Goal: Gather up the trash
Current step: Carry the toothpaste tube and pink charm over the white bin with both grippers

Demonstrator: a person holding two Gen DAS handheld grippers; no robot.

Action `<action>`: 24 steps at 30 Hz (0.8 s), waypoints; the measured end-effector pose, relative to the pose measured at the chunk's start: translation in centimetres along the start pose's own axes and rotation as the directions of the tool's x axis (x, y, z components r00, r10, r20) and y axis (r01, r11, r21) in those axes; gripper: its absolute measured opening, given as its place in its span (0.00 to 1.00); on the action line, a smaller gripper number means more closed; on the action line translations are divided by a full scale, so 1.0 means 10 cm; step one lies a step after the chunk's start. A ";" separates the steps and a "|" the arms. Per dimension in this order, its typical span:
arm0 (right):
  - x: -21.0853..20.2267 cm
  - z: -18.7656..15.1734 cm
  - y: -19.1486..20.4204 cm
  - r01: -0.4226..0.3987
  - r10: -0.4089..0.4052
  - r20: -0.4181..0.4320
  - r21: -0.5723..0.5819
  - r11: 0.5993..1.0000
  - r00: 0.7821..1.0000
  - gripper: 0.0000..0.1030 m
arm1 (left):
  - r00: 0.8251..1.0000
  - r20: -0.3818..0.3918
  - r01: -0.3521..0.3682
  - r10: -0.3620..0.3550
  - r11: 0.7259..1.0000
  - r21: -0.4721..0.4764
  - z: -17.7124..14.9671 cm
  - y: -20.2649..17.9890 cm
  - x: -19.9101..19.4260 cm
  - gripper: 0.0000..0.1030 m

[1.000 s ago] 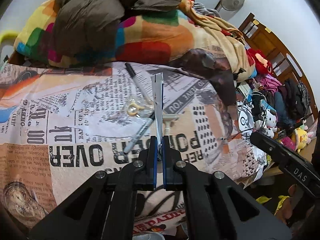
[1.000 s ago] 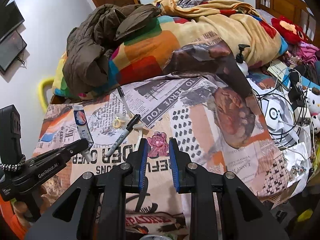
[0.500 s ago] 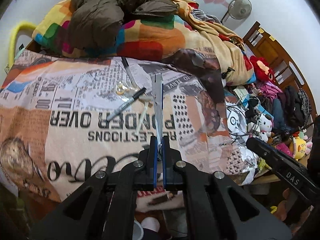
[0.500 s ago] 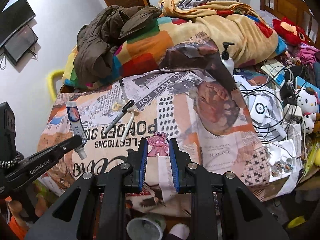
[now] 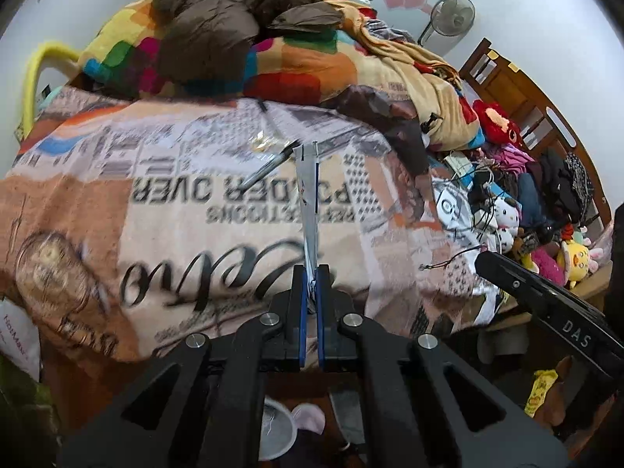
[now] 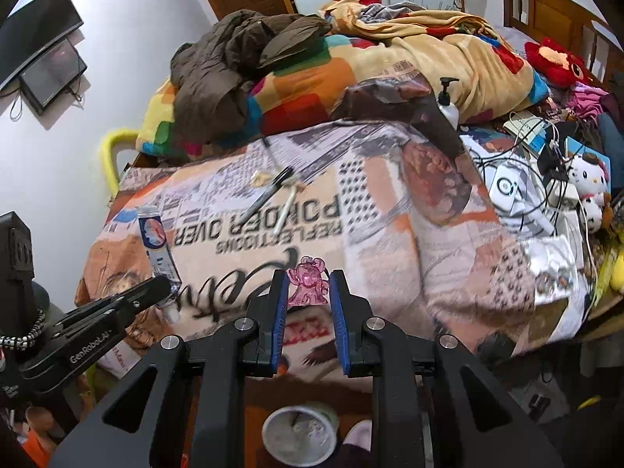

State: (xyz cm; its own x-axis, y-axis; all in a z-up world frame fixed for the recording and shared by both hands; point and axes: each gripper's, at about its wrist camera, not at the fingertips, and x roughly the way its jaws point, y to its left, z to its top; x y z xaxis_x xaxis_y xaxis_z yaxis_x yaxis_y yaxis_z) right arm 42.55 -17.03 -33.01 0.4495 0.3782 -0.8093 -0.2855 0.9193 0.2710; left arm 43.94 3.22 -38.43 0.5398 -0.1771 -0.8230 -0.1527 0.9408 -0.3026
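Between the nearly closed fingers of the left claw (image 5: 309,288), a flattened tube (image 5: 307,202) is gripped, held above the bed (image 5: 187,241); a pen (image 5: 269,167) is left on the blanket. Seen from the right wrist, the right claw (image 6: 309,292) is clamped on a pink figure (image 6: 307,282), with a cup (image 6: 299,435) waiting below. Both pieces are judged collected but not yet dropped; a pen and a stick (image 6: 284,210) remain.

A brown jacket (image 6: 230,62) lies heaped on a multicoloured blanket (image 6: 312,89) atop a bed spread with a newsprint-patterned cover (image 6: 390,241). A standing fan (image 5: 448,15), Hello Kitty plush (image 6: 589,175) and wall-mounted monitor (image 6: 43,58) surround it.
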 end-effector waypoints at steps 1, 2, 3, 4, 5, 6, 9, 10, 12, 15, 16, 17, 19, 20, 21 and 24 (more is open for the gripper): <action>-0.02 -0.08 0.08 -0.004 0.004 -0.001 0.000 1.000 1.000 0.19 | 1.000 -0.007 0.006 -0.006 1.000 -0.004 -0.08 0.08 -0.08 0.02; -0.03 -0.17 0.18 -0.007 0.007 -0.010 0.001 1.000 1.000 0.19 | 1.000 -0.008 0.005 -0.005 1.000 0.001 -0.16 0.14 -0.17 0.02; -0.04 -0.25 0.28 -0.011 0.011 -0.023 0.001 1.000 1.000 0.19 | 1.000 -0.005 0.000 0.000 1.000 0.009 -0.23 0.20 -0.24 0.02; -0.04 -0.30 0.34 -0.013 0.013 -0.030 0.000 1.000 0.999 0.19 | 1.000 -0.005 -0.002 0.002 1.000 0.017 -0.29 0.25 -0.32 0.02; -0.07 -0.39 0.44 -0.017 0.017 -0.033 -0.001 1.000 0.999 0.19 | 1.000 -0.007 -0.004 0.004 1.000 0.020 -0.37 0.31 -0.41 0.02; -0.11 -0.46 0.53 -0.023 0.023 -0.036 -0.003 1.000 0.999 0.19 | 1.000 -0.008 -0.004 0.004 1.000 0.018 -0.43 0.36 -0.48 0.02; -0.19 -0.66 0.73 -0.035 0.035 -0.050 -0.008 0.999 0.998 0.19 | 1.000 -0.011 0.000 0.000 1.000 0.006 -0.61 0.51 -0.68 0.02; -0.21 -0.71 0.78 -0.036 0.035 -0.055 -0.011 0.999 0.998 0.19 | 1.000 -0.010 0.001 -0.001 1.000 0.002 -0.67 0.55 -0.75 0.02; -0.26 -0.85 0.88 -0.034 0.033 -0.070 -0.016 0.999 0.997 0.19 | 1.000 -0.011 0.004 -0.004 1.000 -0.002 -0.76 0.62 -0.85 0.02; -0.31 -1.01 0.97 -0.032 0.031 -0.094 -0.018 0.999 0.995 0.19 | 1.000 -0.018 0.003 -0.003 1.000 -0.008 -0.93 0.71 -0.94 0.02; -0.32 -1.07 0.99 -0.031 0.029 -0.101 -0.021 0.999 0.994 0.19 | 1.000 -0.022 0.001 -0.001 1.000 -0.012 -0.98 0.72 -0.95 0.02; -0.32 -1.12 1.01 -0.030 0.027 -0.109 -0.024 0.999 0.994 0.19 | 1.000 -0.029 0.001 -0.002 1.000 -0.019 -1.04 0.74 -0.96 0.02; -0.30 -1.22 1.02 -0.029 0.024 -0.134 -0.030 0.999 0.991 0.19 | 0.999 -0.042 0.001 -0.003 0.999 -0.033 -1.14 0.76 -0.96 0.02; -0.29 -1.27 1.03 -0.027 0.022 -0.146 -0.031 0.999 0.989 0.19 | 0.999 -0.054 -0.002 0.000 0.999 -0.040 -1.21 0.76 -0.94 0.02; -0.26 -1.33 1.02 -0.031 0.025 -0.164 -0.030 0.999 0.986 0.19 | 0.998 -0.063 -0.005 0.002 0.999 -0.046 -1.26 0.77 -0.93 0.02; -0.16 -1.51 1.00 -0.049 0.040 -0.201 -0.037 0.998 0.979 0.19 | 0.995 -0.102 -0.015 0.008 0.998 -0.061 -1.45 0.78 -0.83 0.02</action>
State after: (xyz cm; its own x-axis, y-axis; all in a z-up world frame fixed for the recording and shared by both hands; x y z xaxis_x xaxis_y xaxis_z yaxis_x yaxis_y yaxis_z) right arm 26.21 -10.09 -36.88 0.2578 0.3853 -0.8860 -0.3379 0.8951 0.2909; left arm 26.29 7.88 -40.96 0.4515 -0.1978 -0.8701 -0.2105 0.9240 -0.3193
